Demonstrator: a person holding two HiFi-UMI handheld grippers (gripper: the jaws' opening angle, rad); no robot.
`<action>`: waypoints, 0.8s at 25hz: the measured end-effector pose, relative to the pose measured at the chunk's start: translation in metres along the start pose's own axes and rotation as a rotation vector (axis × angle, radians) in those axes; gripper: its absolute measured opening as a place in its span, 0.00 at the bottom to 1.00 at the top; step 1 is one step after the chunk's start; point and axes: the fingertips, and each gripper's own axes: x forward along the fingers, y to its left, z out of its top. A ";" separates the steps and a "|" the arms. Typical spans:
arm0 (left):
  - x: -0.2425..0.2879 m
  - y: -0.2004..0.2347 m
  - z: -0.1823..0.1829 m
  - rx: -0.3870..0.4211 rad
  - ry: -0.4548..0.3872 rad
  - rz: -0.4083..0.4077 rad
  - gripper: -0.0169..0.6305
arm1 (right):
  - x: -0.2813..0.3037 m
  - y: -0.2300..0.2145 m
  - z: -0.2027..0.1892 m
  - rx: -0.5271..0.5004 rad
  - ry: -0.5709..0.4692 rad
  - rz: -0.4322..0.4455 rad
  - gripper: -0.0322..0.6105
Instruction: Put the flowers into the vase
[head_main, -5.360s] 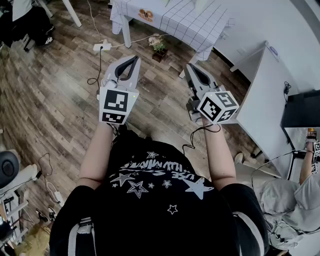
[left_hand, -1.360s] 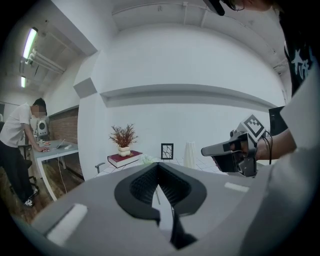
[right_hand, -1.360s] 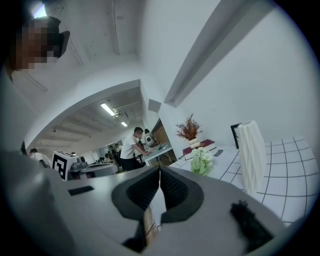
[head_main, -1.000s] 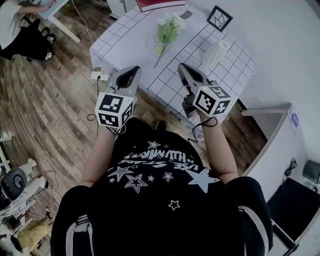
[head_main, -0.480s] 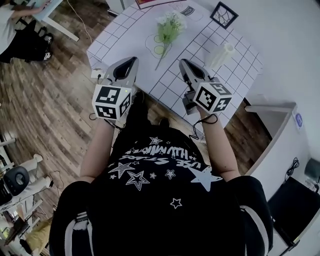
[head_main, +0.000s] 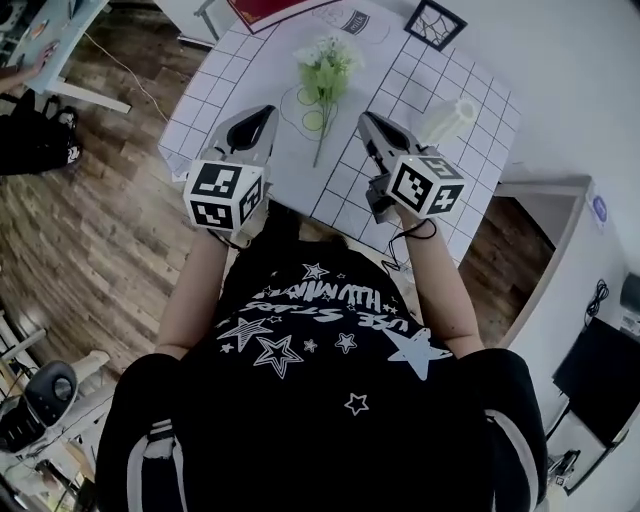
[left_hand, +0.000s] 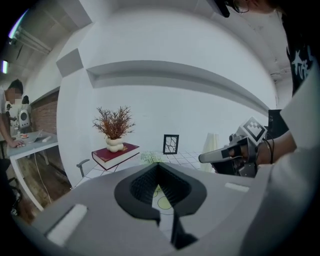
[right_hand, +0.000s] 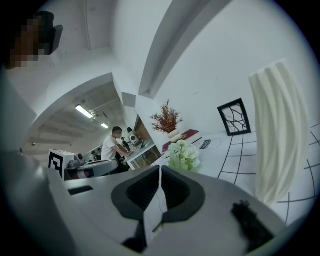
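A bunch of pale green and white flowers (head_main: 326, 62) lies flat on the white grid-patterned table (head_main: 215, 95), its stem (head_main: 318, 140) pointing toward me. The white ribbed vase (head_main: 447, 118) stands upright to the right of it. My left gripper (head_main: 263, 112) is shut and empty, just left of the stem's end. My right gripper (head_main: 367, 122) is shut and empty too, between the stem and the vase. From the left gripper (left_hand: 159, 168), the flowers (left_hand: 150, 158) lie straight ahead. From the right gripper (right_hand: 160, 171), the flowers (right_hand: 184, 156) are ahead and the vase (right_hand: 277, 145) is close on the right.
A small black picture frame (head_main: 433, 22) stands at the table's far side, next to a red book (head_main: 268, 10). On that book sits a dried plant in a white pot (left_hand: 114, 127). Wooden floor lies left of the table, and a person works at another table (right_hand: 114, 145).
Both grippers have moved forward, from in front of the table to above its near part beside the flower stem. Both have stayed shut.
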 end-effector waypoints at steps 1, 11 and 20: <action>0.006 0.005 0.002 0.000 0.000 -0.018 0.04 | 0.005 -0.003 0.001 0.010 -0.002 -0.019 0.07; 0.047 0.064 0.000 -0.003 0.015 -0.135 0.04 | 0.061 -0.022 -0.017 0.045 0.080 -0.178 0.07; 0.066 0.102 -0.009 -0.009 0.041 -0.223 0.04 | 0.096 -0.045 -0.056 0.114 0.272 -0.336 0.26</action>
